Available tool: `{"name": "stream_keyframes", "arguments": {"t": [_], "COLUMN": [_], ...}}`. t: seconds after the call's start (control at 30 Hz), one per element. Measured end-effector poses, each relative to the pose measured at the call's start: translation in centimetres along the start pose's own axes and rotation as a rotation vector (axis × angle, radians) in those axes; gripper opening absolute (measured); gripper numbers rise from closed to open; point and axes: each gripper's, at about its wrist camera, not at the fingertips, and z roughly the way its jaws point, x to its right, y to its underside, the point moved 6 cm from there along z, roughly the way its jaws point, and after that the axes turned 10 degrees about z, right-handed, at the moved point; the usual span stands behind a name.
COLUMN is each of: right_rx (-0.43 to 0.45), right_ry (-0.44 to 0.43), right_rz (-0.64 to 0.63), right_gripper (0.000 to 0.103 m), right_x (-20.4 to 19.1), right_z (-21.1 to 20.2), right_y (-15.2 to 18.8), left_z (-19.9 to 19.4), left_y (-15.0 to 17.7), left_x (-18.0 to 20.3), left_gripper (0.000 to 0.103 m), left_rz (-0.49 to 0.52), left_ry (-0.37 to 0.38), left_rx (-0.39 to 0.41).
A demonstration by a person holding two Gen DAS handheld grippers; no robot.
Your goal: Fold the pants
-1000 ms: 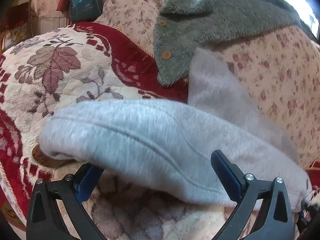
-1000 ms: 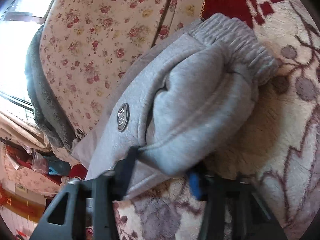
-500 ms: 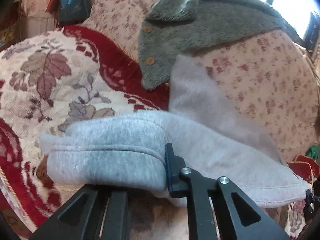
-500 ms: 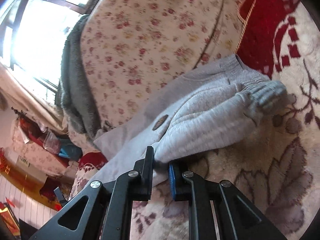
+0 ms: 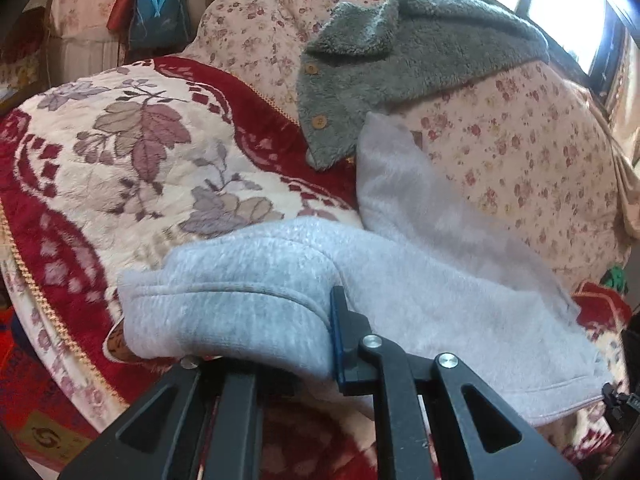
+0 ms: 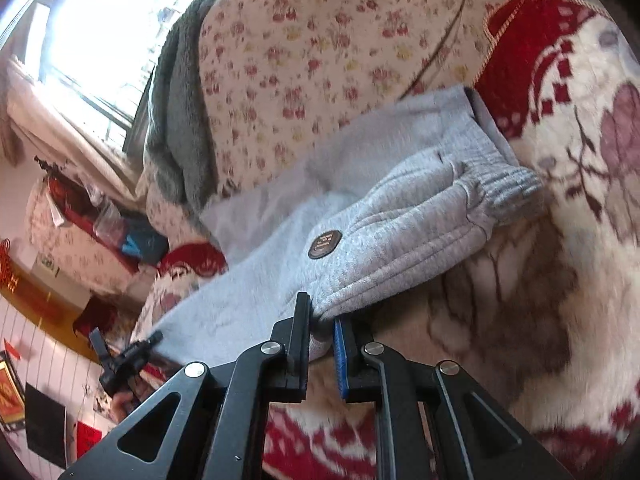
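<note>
Light grey sweatpants (image 5: 420,280) lie across a red-and-cream blanket (image 5: 132,160) on a sofa, one leg running up the backrest. My left gripper (image 5: 320,354) is shut on a rolled fold of the pants. Its blue-padded finger (image 5: 339,340) shows, while the other is hidden under the cloth. In the right wrist view my right gripper (image 6: 322,322) is shut on the pants' edge near the round brown patch (image 6: 325,243) and the ribbed waistband (image 6: 504,188). The cloth hangs lifted between both grips. The left gripper (image 6: 128,354) shows at the pants' far end.
A grey fleece jacket (image 5: 400,60) with wooden buttons is draped over the floral sofa backrest (image 5: 520,152). A blue bag (image 5: 158,12) sits behind the sofa arm. A bright window (image 6: 100,32) is above the backrest. Cluttered shelves and red decorations stand beyond the sofa.
The left jaws, wide around the fold a second ago, have shut on it. The right jaws tightened on the pants' edge. Both grippers drew back and up, lifting and stretching the cloth.
</note>
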Motion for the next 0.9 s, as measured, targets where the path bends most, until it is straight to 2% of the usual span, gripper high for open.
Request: {"name": "stream_keyframes", "arguments": {"t": [0.27,0.43,0.6,0.67,0.7,0.77,0.83,0.9], "right_rx": [-0.057,-0.101,-0.124,-0.120,-0.110,-0.115,-0.143,-0.122], "right_ry": [0.024,0.095,0.131,0.165,0.165,0.177,0.217,0.245], "right_rz": [-0.033,-0.042,-0.053,-0.019,0.023,0.096,0.073,0.030], "right_gripper": [0.011,0.011,0.011,0.015,0.015,0.023,0.025,0.025], "right_x": [0.1,1.0,1.6,2.3,2.8,3.5,3.5,2.8], "right_z": [-1.4,-1.1,-0.9,-0.6,-0.5,-0.3,-0.5,-1.2], "right_y": [3.2,4.2,4.7,4.6,4.5,4.5,4.6,4.5], "left_z": [-0.5,0.0,-0.1,0.0,-0.1,-0.3,-0.6,-0.8], "left_y": [1.9,2.8,2.9,2.9,2.9,2.8,2.5,2.2], "left_x": [-0.3,-0.4,-0.6,-0.6,-0.7,-0.9,-1.3,-1.6], "left_gripper": [0.011,0.011,0.011,0.013,0.016,0.037,0.050,0.056], "left_rz": [0.007,-0.012,-0.018,-0.021,-0.025,-0.028,-0.035,-0.054], "left_ry": [0.000,0.000,-0.002,-0.007,-0.017,-0.042,-0.060,-0.042], "left_rx": [-0.012,-0.028,-0.023,-0.020,-0.015,-0.001,0.024,0.037]}}
